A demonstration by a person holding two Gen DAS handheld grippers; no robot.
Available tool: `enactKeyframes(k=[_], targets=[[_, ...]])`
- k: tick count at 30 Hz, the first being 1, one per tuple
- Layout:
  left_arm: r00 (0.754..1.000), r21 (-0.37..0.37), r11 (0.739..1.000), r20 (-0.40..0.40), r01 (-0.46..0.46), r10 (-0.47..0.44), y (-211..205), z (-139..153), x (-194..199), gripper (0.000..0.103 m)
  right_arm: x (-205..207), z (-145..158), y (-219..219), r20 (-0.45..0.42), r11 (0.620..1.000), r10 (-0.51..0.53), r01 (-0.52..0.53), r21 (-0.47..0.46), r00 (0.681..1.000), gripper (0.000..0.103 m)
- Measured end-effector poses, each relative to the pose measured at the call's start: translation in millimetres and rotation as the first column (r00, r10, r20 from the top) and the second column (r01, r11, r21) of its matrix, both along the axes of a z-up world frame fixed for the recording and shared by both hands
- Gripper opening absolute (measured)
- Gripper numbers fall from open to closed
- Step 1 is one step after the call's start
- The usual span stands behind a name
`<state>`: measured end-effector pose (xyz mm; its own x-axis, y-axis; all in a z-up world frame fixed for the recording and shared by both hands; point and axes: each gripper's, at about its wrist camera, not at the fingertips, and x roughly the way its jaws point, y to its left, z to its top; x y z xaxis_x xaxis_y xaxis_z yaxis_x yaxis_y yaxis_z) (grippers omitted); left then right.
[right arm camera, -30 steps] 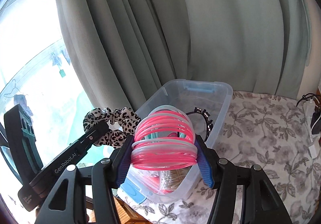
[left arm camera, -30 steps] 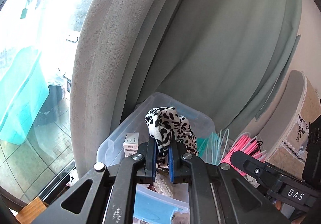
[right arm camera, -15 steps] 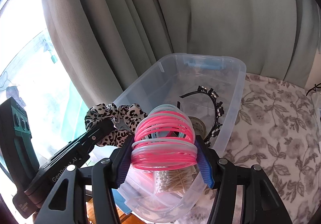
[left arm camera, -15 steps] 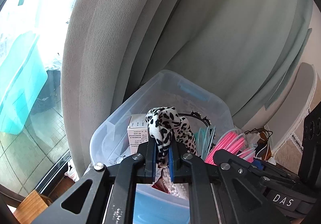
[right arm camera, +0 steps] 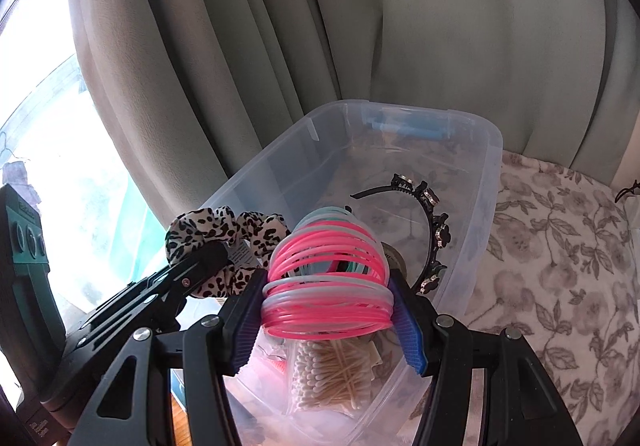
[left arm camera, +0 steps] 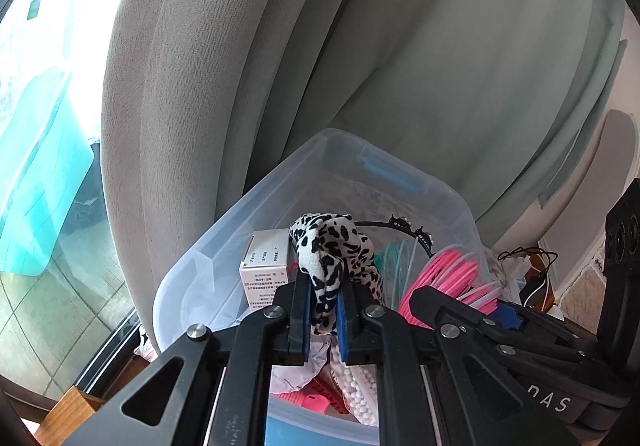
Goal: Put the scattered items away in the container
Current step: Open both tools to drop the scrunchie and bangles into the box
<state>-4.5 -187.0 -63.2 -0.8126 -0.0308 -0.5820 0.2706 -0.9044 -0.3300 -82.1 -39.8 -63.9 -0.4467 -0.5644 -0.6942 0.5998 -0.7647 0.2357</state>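
Note:
A clear plastic container (left arm camera: pixel 224 230) (right arm camera: pixel 490 150) stands in front of the curtain. My left gripper (left arm camera: pixel 324 310) is shut on a leopard-print scrunchie (left arm camera: pixel 332 250) and holds it over the container's near end; it also shows in the right wrist view (right arm camera: pixel 224 222). My right gripper (right arm camera: pixel 326 318) is shut on a bundle of pink and pale hoops (right arm camera: pixel 324 278), held over the container beside the scrunchie; the hoops also show in the left wrist view (left arm camera: pixel 448 274). Inside lie a black studded headband (right arm camera: pixel 432 214), a white box (left arm camera: pixel 264 262) and a bag of cotton swabs (right arm camera: pixel 332 374).
A grey-green curtain (right arm camera: pixel 360 26) hangs right behind the container. A floral cloth (right arm camera: pixel 560 266) covers the surface to the right. A window (left arm camera: pixel 36 86) is at the left, and black cables (left arm camera: pixel 528 258) lie at the right.
Both grippers have moved forward and down over the container with their loads still held. More of the container's inside now shows.

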Motion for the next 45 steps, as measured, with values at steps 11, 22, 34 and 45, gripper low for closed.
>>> enactKeyframes(k=[11, 22, 34, 45], targets=[[1.0, -0.019, 1.0, 0.014, 0.003, -0.003, 3.2, 0.0, -1.9, 0.011, -2.9, 0.7, -3.1, -0.016, 1.0, 0.003, -0.002, 0.03, 1.0, 0.062], [1.0, -0.024, 1.0, 0.018, -0.001, 0.002, 7.6, 7.5, 11.9, 0.04, 0.4, 9.7, 8.9, -0.019, 1.0, -0.026, 0.026, 0.004, 0.999, 0.065], [1.0, -0.049, 0.999, 0.017, -0.004, 0.004, 12.3, 20.7, 17.0, 0.053, 9.4, 21.7, 19.3, -0.034, 0.999, -0.04, 0.039, -0.007, 0.999, 0.067], [0.998, -0.065, 0.998, 0.052, -0.019, 0.022, 15.9, 18.1, 7.5, 0.071, 22.8, 27.2, 24.5, -0.047, 1.0, -0.025, 0.026, 0.008, 0.999, 0.067]])
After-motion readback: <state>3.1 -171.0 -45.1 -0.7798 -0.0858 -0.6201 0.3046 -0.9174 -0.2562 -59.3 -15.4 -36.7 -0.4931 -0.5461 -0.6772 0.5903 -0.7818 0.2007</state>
